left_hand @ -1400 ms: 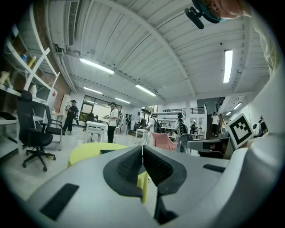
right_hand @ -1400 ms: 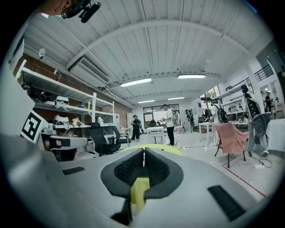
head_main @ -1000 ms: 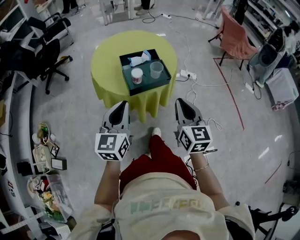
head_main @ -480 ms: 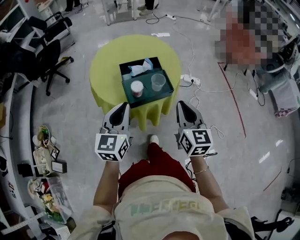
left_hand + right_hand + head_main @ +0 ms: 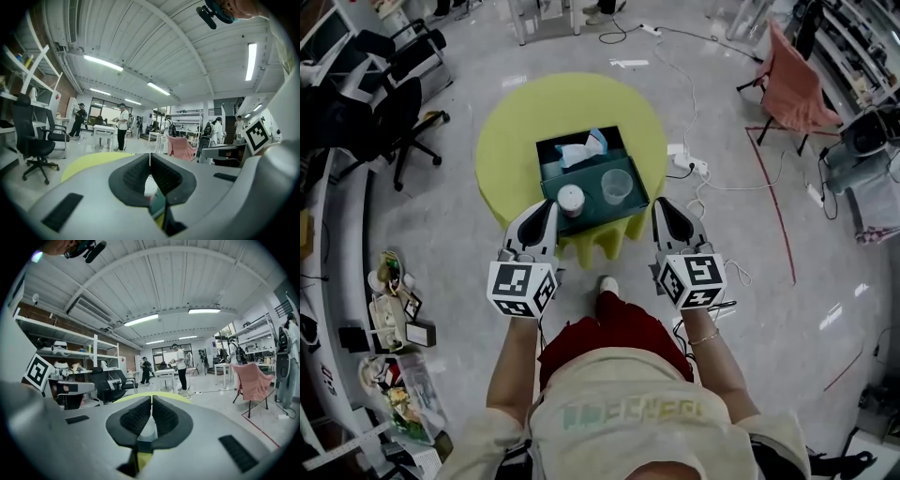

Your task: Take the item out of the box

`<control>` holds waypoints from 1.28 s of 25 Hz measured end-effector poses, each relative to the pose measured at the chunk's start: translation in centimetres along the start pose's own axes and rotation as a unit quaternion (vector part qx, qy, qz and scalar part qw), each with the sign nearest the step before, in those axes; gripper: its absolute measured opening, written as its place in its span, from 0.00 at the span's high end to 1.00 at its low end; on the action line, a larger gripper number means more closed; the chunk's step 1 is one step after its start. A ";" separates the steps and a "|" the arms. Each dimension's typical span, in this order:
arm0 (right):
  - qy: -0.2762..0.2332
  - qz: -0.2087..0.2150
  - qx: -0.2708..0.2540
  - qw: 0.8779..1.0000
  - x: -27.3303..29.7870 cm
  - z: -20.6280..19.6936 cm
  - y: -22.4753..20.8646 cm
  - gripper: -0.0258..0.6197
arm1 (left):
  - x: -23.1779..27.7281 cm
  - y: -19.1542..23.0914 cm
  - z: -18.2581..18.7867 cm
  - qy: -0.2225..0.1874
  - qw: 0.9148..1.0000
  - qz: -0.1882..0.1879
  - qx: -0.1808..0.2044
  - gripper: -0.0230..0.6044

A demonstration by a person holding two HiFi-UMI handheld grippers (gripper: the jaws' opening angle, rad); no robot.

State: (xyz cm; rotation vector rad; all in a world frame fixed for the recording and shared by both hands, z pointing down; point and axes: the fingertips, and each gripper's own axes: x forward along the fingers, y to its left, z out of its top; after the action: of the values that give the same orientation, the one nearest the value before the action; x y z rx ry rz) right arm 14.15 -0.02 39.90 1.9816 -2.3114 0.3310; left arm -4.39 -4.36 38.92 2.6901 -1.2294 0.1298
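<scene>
A dark teal box sits on a round table with a yellow cloth. Inside it are a white lidded cup, a clear plastic cup and a blue-and-white crumpled packet. My left gripper hovers at the table's near edge, just left of the box's near corner, shut and empty. My right gripper hangs just right of the box, also shut and empty. In the left gripper view the shut jaws frame the white cup. In the right gripper view the shut jaws point over the box.
Black office chairs stand at the left, beside a cluttered counter. A power strip with cables lies on the floor right of the table. A pink-draped chair stands at the back right. People stand in the background.
The person has stepped forward, so the table and box have come closer to both grippers. Both grippers stay shut and side by side.
</scene>
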 end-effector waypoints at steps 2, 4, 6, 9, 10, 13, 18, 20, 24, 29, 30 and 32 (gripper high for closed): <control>0.000 0.006 -0.004 1.000 1.2 0.4 -0.5 0.90 | 1.1 0.4 0.1 0.002 1.000 0.004 -0.001 0.92; -0.001 0.012 -0.006 1.000 2.3 0.8 -1.0 0.90 | 2.1 0.7 0.3 0.002 1.000 0.009 -0.002 0.92; -0.002 0.017 -0.007 1.000 3.3 1.2 -1.5 0.90 | 3.0 1.1 0.5 0.002 1.000 0.015 -0.002 0.92; -0.004 0.025 -0.010 1.000 4.7 1.7 -2.2 0.90 | 4.3 1.8 1.0 0.000 1.000 0.024 0.000 0.92; -0.004 0.026 -0.011 1.000 5.1 1.9 -2.5 0.90 | 4.8 2.0 1.2 -0.001 1.000 0.027 0.000 0.92; -0.003 0.031 -0.012 0.999 6.4 2.3 -3.2 0.90 | 6.1 2.7 1.5 0.000 0.999 0.032 0.003 0.92; -0.002 0.038 -0.017 0.999 8.1 2.9 -4.4 0.90 | 8.4 3.9 1.5 0.009 0.999 0.031 0.002 0.92; -0.001 0.041 -0.015 0.999 8.7 2.8 -5.1 0.90 | 9.4 4.2 1.2 0.013 0.999 0.035 0.000 0.92; 0.005 0.050 -0.013 0.999 10.1 2.7 -6.0 0.90 | 11.2 4.5 1.3 0.022 0.999 0.040 0.004 0.92; 0.013 0.062 -0.011 0.998 11.3 2.5 -6.4 0.90 | 13.0 4.8 1.5 0.034 0.998 0.035 0.026 0.92; 0.014 0.063 -0.010 0.998 11.4 2.4 -6.3 0.90 | 13.2 4.9 1.5 0.038 0.998 0.032 0.030 0.92; 0.016 0.064 -0.008 0.998 11.7 2.4 -6.2 0.90 | 13.8 5.3 1.4 0.048 0.998 0.026 0.038 0.92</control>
State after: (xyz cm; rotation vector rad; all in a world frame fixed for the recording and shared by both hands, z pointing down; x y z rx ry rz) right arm 18.55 -12.77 40.56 1.8122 -2.4184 0.3491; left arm 0.65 -18.22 40.32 2.6806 -1.2922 0.3142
